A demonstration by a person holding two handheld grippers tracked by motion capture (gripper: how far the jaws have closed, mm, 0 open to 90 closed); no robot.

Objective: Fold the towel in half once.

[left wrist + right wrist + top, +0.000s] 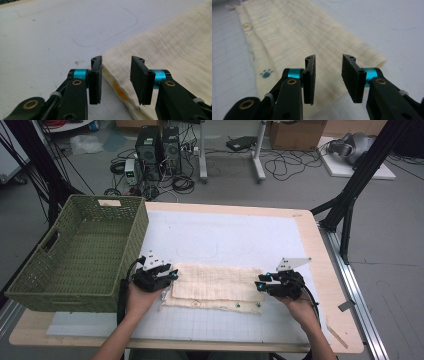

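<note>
A cream cloth (pixel 216 287), folded into a long strip, lies flat on the white mat near the front of the table. My left gripper (pixel 172 275) hovers at its left end with the jaws apart and nothing pinched; in the left gripper view the cloth's folded edge (pixel 155 57) with an orange mark lies below the gap of the gripper (pixel 116 77). My right gripper (pixel 261 285) hovers at the cloth's right end, jaws apart too. The right gripper view has the cloth (pixel 294 37) with a small blue paw print under the free gripper (pixel 328 75).
A green woven basket (pixel 80 251) stands on the table's left side, close to my left hand. The white mat (pixel 225 235) stretches bare behind the cloth. Black frame legs (pixel 350 195) stand off the right edge; computers and cables lie on the floor beyond.
</note>
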